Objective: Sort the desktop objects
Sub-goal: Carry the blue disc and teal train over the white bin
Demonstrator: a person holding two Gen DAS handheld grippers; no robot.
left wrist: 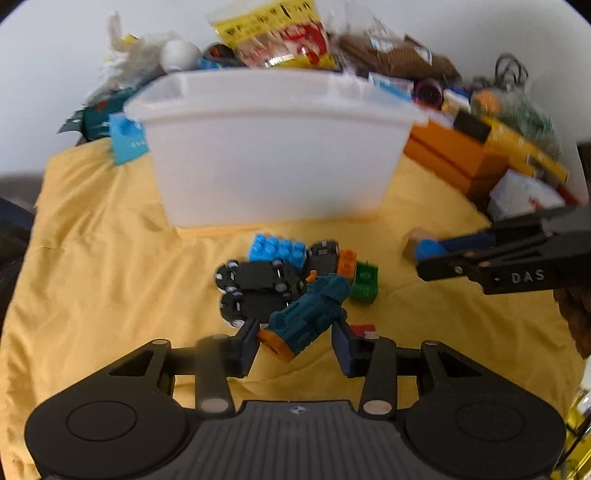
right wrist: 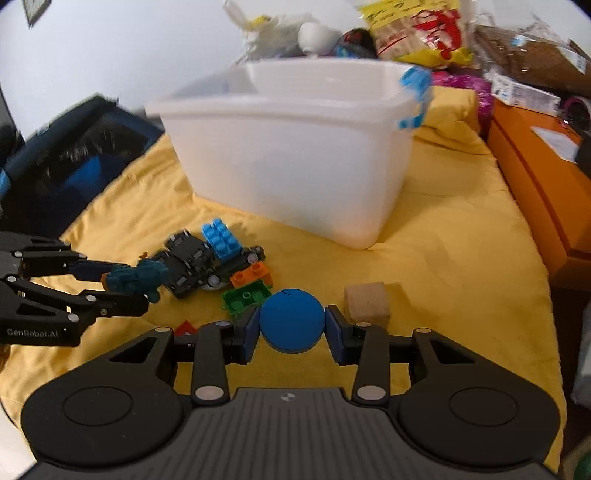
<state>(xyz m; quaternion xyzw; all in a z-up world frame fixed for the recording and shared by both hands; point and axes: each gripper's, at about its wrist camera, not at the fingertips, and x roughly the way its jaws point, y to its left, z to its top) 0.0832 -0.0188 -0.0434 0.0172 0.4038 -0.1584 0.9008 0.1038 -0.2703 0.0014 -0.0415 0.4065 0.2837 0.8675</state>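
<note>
Gripping blue ball (right wrist: 291, 320) in my right tongs (right wrist: 291, 332); left tongs (left wrist: 295, 345) open, straddling teal toy (left wrist: 308, 314), for binning in white tub (left wrist: 273, 162) ahead.

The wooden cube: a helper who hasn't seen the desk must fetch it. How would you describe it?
Start at the big white plastic bin on the yellow cloth. In front of it, right of the toy pile, sits the wooden cube, beside the blue ball. It alone is plain tan, unpainted, without studs.

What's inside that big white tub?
The visible part of the white tub's interior, near the far rim, shows nothing inside. Its frosted front wall hides the bottom, so the tub may not be empty. Snack bags sit behind it.
</note>
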